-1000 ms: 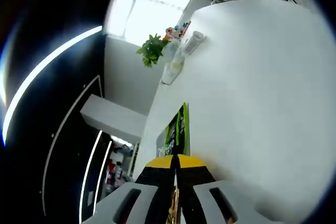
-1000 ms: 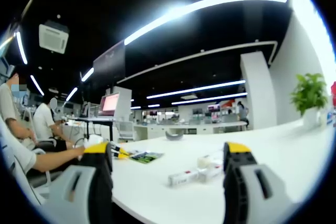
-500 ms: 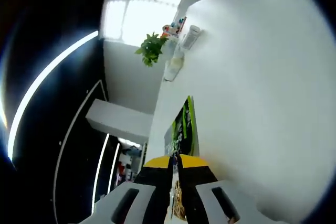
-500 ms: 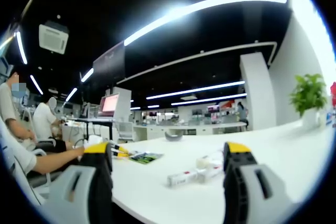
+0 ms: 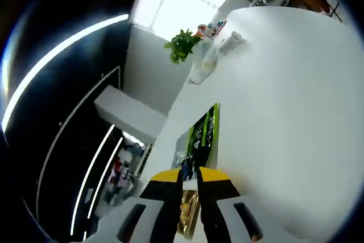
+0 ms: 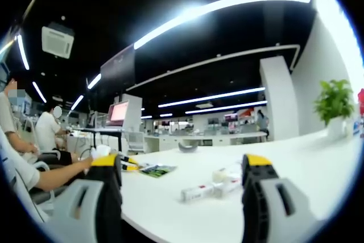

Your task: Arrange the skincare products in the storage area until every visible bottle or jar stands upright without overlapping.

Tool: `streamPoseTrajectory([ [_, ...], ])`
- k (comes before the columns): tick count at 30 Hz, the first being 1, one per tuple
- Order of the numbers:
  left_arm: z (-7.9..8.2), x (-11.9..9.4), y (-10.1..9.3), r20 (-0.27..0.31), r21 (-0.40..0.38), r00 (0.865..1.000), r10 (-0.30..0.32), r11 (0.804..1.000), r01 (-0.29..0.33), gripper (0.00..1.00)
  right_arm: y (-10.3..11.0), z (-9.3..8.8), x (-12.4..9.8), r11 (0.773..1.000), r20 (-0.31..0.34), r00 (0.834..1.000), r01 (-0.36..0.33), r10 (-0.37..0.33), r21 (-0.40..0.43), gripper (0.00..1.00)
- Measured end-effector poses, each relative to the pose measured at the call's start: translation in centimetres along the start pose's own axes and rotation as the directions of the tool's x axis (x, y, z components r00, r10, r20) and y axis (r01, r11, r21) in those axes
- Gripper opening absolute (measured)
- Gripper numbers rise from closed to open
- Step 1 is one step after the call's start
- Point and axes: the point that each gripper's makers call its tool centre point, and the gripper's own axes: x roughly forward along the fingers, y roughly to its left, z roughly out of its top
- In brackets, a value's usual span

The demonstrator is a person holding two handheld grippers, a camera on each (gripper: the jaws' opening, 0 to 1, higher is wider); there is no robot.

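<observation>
left gripper (image 5: 189, 181) — pinching gold item; right gripper (image 6: 185, 172) — jaws apart

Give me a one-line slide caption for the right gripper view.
Open right tongs frame a boxed tube lying flat on the white table, potted plant at the far right.

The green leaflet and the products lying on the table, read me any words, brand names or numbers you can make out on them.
None can be read.
Green leaflet: white print on it, too blurred.
White box lying on the table: a small red mark, too small.
Clear bottle lying on its side: no legible label.
Monitor far back: reddish screen, no readable text.
</observation>
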Motion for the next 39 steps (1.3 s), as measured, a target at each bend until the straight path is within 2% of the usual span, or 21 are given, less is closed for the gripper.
streamPoseTrajectory([
  [3,0.5,-0.1,-0.1,0.020,-0.055,1.000,-0.008,0.998,0.009,0.12,0.1,0.1,-0.1,1.000,0.002,1.000,0.001,-0.001,-0.003,0.88],
  [6,0.7,-0.1,-0.1,0.034,-0.061,0.999,-0.006,0.998,0.008,0.16,0.1,0.2,-0.1,1.000,0.005,1.000,-0.001,0.001,-0.002,0.88],
  [16,0.6,0.1,0.4,0.041,-0.010,0.999,0.007,1.000,-0.007,0.18,0.0,0.3,-0.1,1.000,0.004,1.000,0.000,0.000,-0.006,0.88],
  [18,0.6,0.2,0.5,0.046,0.035,0.999,-0.002,0.999,0.000,0.18,0.0,0.4,-0.2,1.000,0.006,1.000,0.003,-0.003,-0.008,0.88],
  [20,0.6,0.4,0.5,0.024,0.054,1.000,-0.009,0.998,0.008,0.18,-0.2,0.6,-0.2,1.000,0.011,1.000,0.009,-0.009,-0.009,0.88],
  [24,0.9,0.7,0.2,0.015,0.105,0.999,-0.032,0.994,0.030,0.18,-0.3,0.6,-0.1,1.000,0.011,1.000,0.016,-0.016,-0.012,0.88],
  [27,1.1,0.8,0.0,-0.019,0.121,0.997,-0.073,0.990,0.074,0.20,-0.3,0.6,0.0,1.000,0.007,1.000,0.017,-0.017,-0.012,0.88],
  [29,1.2,0.7,-0.1,-0.042,0.189,0.994,-0.103,0.976,0.109,0.23,-0.2,0.5,0.0,1.000,0.005,1.000,0.016,-0.016,-0.014,0.88],
  [32,0.8,0.6,-0.1,-0.080,0.207,0.989,-0.126,0.968,0.140,0.22,-0.1,0.6,-0.1,1.000,0.007,1.000,0.011,-0.011,-0.014,0.88],
  [35,0.3,0.4,0.0,-0.125,0.263,0.982,-0.139,0.950,0.168,0.21,-0.1,0.7,-0.2,1.000,0.011,1.000,0.013,-0.013,-0.015,0.88],
  [39,0.1,0.6,-0.1,-0.164,0.296,0.974,-0.155,0.934,0.199,0.21,-0.1,0.6,-0.2,1.000,0.011,1.000,0.014,-0.014,-0.012,0.88],
])
